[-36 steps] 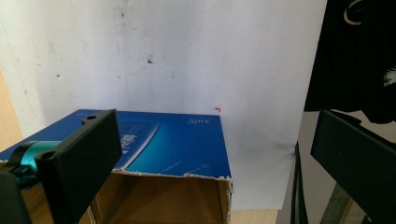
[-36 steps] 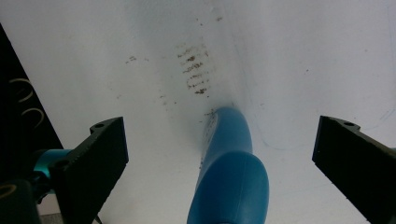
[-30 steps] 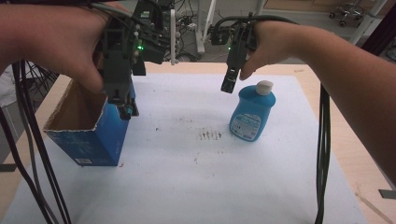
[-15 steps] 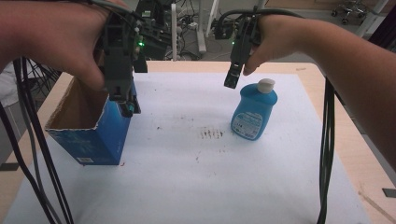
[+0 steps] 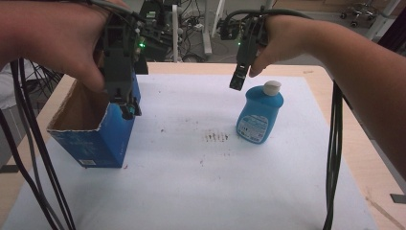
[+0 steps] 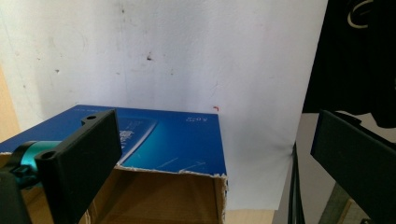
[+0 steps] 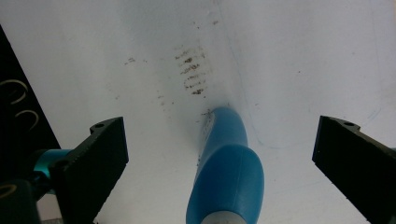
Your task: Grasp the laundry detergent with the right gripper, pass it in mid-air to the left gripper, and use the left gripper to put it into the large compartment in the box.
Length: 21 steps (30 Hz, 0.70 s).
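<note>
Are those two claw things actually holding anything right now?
No. The right gripper hangs open above the blue bottle; the left gripper is open over the blue box.

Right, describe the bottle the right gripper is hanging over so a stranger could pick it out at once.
Start from the white sheet covering the wooden table; on its right half, under the right gripper, a blue bottle stands upright. It has a white cap and a printed label on its front. The only other thing on the sheet is the open blue cardboard box at the left, so the small capped bottle cannot be confused with it.
</note>
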Available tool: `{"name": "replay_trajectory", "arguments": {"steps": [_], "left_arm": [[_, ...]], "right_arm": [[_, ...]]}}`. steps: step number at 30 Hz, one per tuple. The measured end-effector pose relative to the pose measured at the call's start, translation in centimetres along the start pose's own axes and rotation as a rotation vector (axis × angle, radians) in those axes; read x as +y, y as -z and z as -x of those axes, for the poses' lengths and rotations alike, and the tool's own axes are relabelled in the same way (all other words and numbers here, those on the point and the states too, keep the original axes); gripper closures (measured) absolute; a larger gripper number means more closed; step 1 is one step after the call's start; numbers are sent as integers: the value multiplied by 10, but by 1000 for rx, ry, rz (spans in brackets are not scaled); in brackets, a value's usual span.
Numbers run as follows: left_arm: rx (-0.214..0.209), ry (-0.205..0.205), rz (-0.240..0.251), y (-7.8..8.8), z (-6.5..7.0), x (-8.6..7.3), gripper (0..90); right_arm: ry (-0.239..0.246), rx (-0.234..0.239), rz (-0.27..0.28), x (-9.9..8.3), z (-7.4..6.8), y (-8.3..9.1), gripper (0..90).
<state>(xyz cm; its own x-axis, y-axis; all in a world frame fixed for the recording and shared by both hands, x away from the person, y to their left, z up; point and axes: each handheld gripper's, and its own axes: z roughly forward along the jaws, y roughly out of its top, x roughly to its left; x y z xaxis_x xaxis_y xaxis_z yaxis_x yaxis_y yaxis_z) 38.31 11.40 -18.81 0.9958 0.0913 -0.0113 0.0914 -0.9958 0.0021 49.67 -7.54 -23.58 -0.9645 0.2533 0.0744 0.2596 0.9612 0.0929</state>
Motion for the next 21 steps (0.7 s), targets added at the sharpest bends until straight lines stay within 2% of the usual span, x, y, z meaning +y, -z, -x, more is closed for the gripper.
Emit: {"name": "replay_trajectory", "arguments": {"steps": [5, 11, 14, 15, 16, 21], "left_arm": [[0, 2, -10, -3, 2, 1, 17], [-3, -1, -9, -4, 2, 6, 18], [0, -4, -10, -5, 2, 9, 17], [0, -8, -13, -5, 2, 10, 17], [-2, -6, -13, -5, 3, 11, 17], [3, -9, -15, -4, 4, 12, 17]], "right_arm": [[-9, -5, 14, -4, 0, 4, 27], [-14, -34, 46, -16, -1, 13, 27], [-39, -57, 92, -29, 1, 21, 27], [-39, -57, 92, -29, 1, 21, 27], [-47, -67, 127, -38, 3, 25, 27], [-87, -90, 222, -58, 5, 30, 27]]}}
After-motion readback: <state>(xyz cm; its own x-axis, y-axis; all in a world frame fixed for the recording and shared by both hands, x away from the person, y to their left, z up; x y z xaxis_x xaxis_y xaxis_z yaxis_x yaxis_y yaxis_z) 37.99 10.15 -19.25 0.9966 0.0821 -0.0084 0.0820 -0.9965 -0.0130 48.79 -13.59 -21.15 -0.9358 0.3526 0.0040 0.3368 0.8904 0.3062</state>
